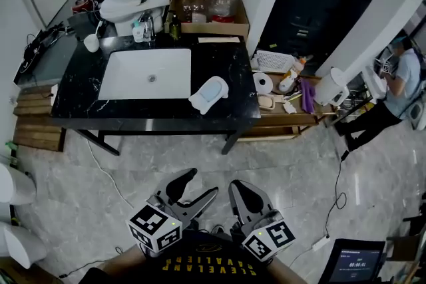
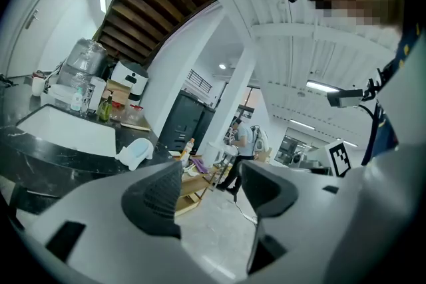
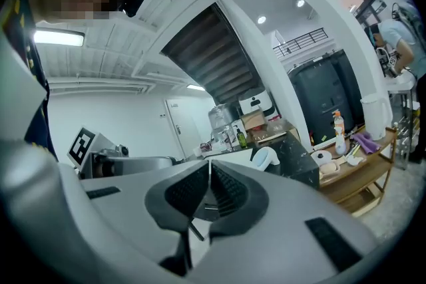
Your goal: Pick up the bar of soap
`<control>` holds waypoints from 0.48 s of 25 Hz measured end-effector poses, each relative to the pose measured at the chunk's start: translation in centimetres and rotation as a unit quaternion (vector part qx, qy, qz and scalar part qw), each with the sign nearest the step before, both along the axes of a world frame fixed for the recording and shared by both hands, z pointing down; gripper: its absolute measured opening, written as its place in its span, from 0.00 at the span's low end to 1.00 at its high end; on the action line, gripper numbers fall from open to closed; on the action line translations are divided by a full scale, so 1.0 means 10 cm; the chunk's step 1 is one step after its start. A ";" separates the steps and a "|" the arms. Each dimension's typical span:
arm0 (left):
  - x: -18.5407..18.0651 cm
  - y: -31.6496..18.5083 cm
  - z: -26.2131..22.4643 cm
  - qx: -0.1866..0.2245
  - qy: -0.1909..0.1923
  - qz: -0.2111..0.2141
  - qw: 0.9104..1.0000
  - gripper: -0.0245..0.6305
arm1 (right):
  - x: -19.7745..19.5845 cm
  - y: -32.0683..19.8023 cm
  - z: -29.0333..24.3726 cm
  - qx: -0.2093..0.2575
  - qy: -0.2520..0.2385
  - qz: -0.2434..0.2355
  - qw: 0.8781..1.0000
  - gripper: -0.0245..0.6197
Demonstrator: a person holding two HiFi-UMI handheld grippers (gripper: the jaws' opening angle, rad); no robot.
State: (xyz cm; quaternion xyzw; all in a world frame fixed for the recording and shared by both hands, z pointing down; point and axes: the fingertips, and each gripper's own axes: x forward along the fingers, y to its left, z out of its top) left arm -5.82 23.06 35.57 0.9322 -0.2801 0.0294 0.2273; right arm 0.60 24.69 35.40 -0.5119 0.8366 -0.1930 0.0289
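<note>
You held both grippers low and close to your body, above the pale grey tiled floor (image 1: 299, 176) and well apart from the black marble worktop (image 1: 226, 63). The left gripper (image 1: 203, 183) had its jaws spread, and its own view showed only open floor in the gap between them. The right gripper (image 1: 239, 193) sat just beside it with its jaws pressed together, the ribbed pads meeting along one line in that gripper's view and nothing caught between them. What looked like the small cream bar of soap (image 1: 266, 102) lay on the low wooden shelf (image 1: 293, 120) that stood against the right end of the worktop. It was just below a white paper roll (image 1: 263, 82) and near a crumpled purple cloth (image 1: 307, 95). It was too small in every view for you to make out its shape clearly. On the worktop itself, a white rectangular sink (image 1: 146, 73) was set into the left half. A white and pale blue plastic holder (image 1: 208, 94) rested just beside the sink's lower right corner, near the front edge. Far off to the right, a person in a pale blue shirt (image 1: 399, 86) stood bent over a white fixture.
</note>
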 end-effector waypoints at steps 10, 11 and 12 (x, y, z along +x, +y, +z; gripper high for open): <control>-0.31 -0.24 0.14 -0.033 0.017 0.002 0.999 0.48 | -0.29 -0.20 0.09 -0.024 0.004 0.008 1.000 0.07; -0.32 -0.25 0.14 -0.034 0.018 0.002 0.999 0.48 | -0.30 -0.22 0.09 -0.025 0.005 0.006 1.000 0.07; -0.32 -0.26 0.15 -0.035 0.019 0.002 0.999 0.48 | -0.32 -0.23 0.10 -0.027 0.006 0.004 1.000 0.07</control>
